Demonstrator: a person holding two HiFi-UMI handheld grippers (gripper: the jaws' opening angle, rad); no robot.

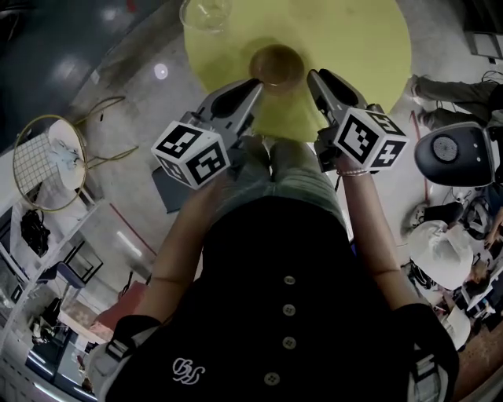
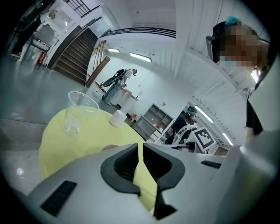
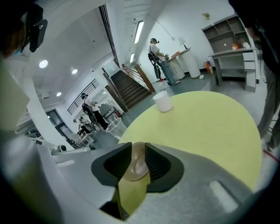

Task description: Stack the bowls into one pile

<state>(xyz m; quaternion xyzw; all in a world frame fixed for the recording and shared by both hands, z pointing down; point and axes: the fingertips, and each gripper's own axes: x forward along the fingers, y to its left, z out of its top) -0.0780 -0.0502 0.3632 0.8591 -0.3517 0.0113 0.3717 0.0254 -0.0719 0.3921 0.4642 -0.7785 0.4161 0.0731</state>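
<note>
Brown glossy round bowl (image 1: 277, 64) sits on yellow round table (image 1: 369, 39), near edge flanked by left gripper (image 1: 255, 83), nearly closed, empty, and right gripper (image 1: 313, 77), parted, touching nothing; recommend a square rim grip before lifting

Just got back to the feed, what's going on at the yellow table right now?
A person holds a two-jaw gripper in each hand over the round yellow table. Both point at the brown round bowl, one on each side, and neither grips it. The right gripper has its jaws apart, with the bowl showing beyond the gap. The left gripper is almost closed and empty. A clear plastic cup stands farther back.
</note>
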